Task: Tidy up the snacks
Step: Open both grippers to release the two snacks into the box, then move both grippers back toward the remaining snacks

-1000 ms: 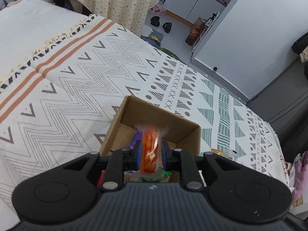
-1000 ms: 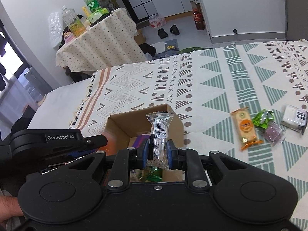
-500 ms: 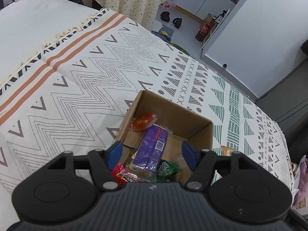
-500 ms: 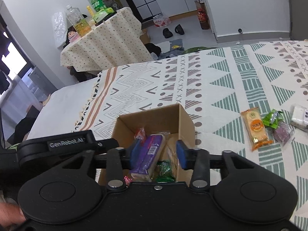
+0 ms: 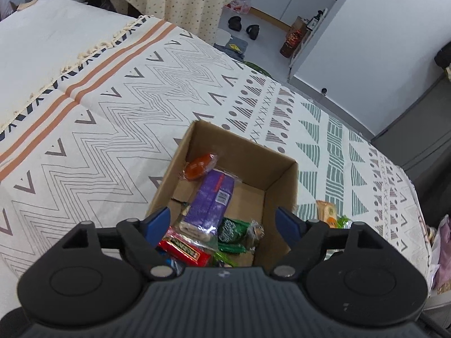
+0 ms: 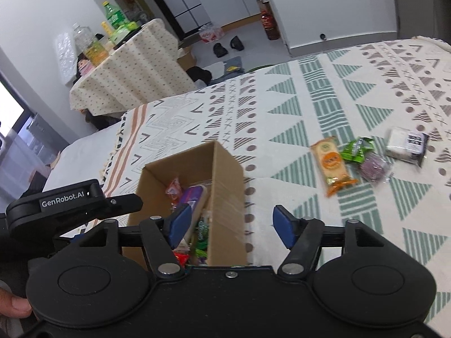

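Observation:
An open cardboard box [image 5: 279, 174] [image 6: 225, 180] stands on the patterned bedspread and holds several snacks: an orange pack [image 5: 198, 166], a purple pack [image 5: 212, 200], a green pack [image 5: 232, 232] and a red bar [image 5: 184, 249]. My left gripper [image 5: 224, 222] hangs open above the box with nothing between its fingers. My right gripper [image 6: 231, 222] is open too, over the box's right wall. To the right on the bedspread lie an orange cracker pack [image 6: 331, 166], a green pack [image 6: 356, 148], a purple pack [image 6: 373, 167] and a white pack [image 6: 406, 145].
The left gripper's black body [image 6: 73, 205] shows at the left of the right wrist view, with a fingertip [image 6: 14, 305] below it. Beyond the bed are a cloth-covered table [image 6: 132, 67] with bottles, shoes [image 6: 225, 46] on the floor and white cabinets [image 5: 363, 45].
Both grippers opened and let go: the orange pack and the clear-wrapped snack dropped into the box. The right gripper has swung right, toward the loose snacks.

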The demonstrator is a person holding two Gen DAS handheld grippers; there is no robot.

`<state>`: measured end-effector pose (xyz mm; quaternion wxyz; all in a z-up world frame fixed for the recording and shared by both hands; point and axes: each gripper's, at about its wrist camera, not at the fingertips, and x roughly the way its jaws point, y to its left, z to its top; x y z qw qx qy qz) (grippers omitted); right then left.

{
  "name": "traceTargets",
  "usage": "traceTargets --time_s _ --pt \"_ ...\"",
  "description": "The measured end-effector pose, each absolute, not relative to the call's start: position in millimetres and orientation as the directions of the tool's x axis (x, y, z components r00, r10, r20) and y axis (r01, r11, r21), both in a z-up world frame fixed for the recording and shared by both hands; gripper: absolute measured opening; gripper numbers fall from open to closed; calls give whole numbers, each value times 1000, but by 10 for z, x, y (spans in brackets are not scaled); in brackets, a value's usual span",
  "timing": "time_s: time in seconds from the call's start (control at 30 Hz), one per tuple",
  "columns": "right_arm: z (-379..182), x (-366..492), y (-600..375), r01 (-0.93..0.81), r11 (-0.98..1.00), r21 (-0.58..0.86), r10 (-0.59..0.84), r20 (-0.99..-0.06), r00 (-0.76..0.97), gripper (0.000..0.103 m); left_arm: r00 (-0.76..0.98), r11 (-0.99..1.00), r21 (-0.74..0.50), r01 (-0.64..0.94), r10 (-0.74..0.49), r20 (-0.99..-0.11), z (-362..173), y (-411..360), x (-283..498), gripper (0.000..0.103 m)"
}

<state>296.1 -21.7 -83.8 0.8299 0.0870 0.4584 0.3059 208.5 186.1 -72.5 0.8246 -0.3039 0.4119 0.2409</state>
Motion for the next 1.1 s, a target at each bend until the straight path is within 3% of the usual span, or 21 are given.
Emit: traceTargets --time_s 0.6,1.1 --pt "-881 3039 -918 -336 834 438 551 -698 458 84 598 773 -318 -549 97 -796 -633 1249 2276 87" --pt "-1038 3244 -1419 -248 849 467 527 -700 483 86 592 808 -317 -497 49 -805 -682 856 2528 87"
